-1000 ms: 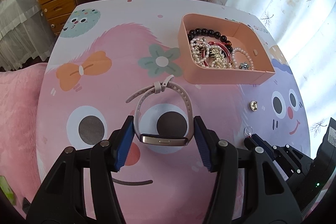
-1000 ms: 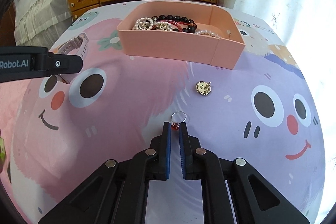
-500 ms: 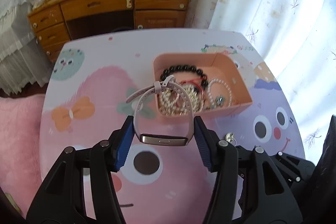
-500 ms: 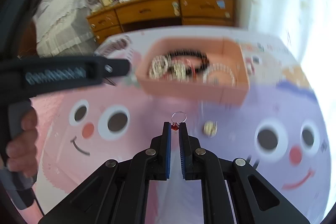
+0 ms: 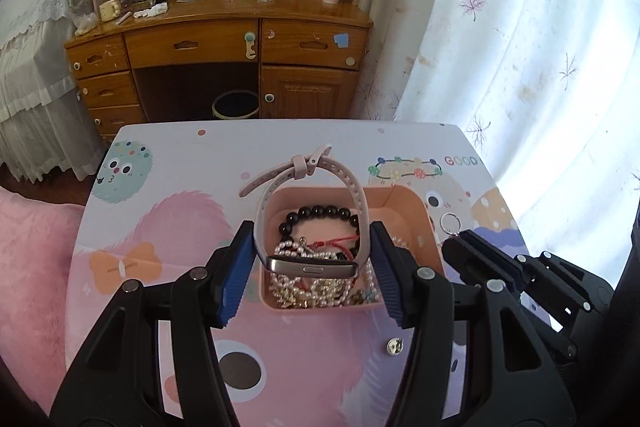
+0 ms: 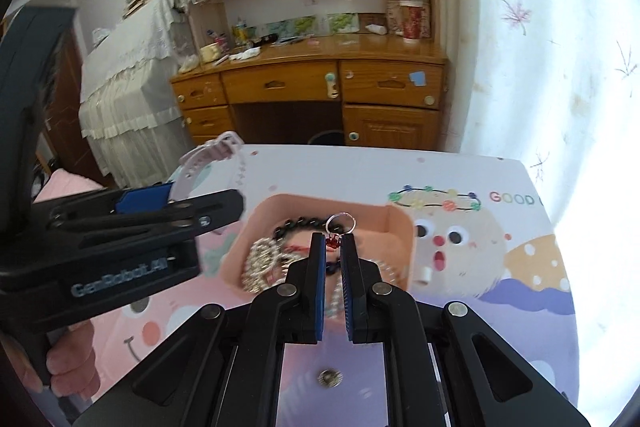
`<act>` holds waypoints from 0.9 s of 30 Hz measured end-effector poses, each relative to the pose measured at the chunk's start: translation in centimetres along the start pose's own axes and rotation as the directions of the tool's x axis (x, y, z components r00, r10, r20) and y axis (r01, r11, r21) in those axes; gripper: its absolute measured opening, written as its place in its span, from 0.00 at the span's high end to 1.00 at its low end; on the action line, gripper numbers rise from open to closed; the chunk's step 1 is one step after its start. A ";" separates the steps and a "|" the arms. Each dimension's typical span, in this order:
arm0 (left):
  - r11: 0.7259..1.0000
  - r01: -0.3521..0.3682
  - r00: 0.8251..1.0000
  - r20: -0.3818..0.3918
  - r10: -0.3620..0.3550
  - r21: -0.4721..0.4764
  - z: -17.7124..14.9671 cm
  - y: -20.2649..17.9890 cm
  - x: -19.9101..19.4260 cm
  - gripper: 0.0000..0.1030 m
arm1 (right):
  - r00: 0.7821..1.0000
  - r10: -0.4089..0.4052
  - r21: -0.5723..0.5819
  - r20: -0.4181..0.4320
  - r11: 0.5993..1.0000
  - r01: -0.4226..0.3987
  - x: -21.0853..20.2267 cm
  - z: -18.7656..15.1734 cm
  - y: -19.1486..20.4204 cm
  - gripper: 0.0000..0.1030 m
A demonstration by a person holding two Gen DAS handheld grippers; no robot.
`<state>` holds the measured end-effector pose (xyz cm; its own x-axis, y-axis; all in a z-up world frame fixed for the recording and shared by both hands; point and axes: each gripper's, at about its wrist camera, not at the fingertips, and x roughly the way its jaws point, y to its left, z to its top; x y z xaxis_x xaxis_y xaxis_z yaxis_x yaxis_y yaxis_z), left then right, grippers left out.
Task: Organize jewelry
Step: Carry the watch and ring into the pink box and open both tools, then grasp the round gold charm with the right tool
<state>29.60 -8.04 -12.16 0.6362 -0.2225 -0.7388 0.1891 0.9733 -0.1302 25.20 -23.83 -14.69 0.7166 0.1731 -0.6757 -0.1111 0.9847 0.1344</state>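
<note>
Legible: "GOOD" in multicoloured capitals, printed on the table cover (image 5: pixel 460 160) near its far right edge, beside a printed garland of small dots; cut off at the frame's bright side in the right wrist view. Legible with effort: pale lettering along the black body of the left gripper (image 6: pixel 120 277), blurred, reading approximately "GenRobot.AI". Labels on bottles and the red cup on the desk (image 5: pixel 224 9): too small to read. No numbers found.

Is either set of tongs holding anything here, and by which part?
Both are. The left tongs hold the watch by its strap, on either side of the face. The right tongs pinch the ring at its red stone.
</note>
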 end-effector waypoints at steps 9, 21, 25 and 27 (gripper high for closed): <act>0.998 -0.042 0.998 -0.051 0.040 -0.037 0.4 -0.1 2.2 0.35 | 0.997 0.004 0.052 -0.081 0.999 0.000 2.2 -0.4 -3.7 0.73; 0.992 -0.113 0.989 -0.102 0.108 -0.050 -2.2 3.1 2.1 0.27 | 0.990 0.034 0.206 -0.140 0.979 -0.004 0.3 -4.2 -5.6 0.55; 0.987 -0.127 0.980 -0.167 0.110 -0.095 -4.5 4.7 2.2 0.27 | 0.974 0.053 0.272 -0.220 0.962 0.009 1.0 -6.7 -5.3 0.54; 0.984 -0.131 0.972 -0.209 0.104 -0.121 -6.0 5.5 2.4 0.27 | 0.963 0.067 0.307 -0.262 0.952 0.018 1.5 -8.0 -5.1 0.54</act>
<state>27.70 -2.90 -18.59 0.4819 -0.1030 -0.8702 0.0120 0.9937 -0.1110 21.35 -28.42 -22.16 0.5022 0.2379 -0.8314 0.1182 0.9335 0.3385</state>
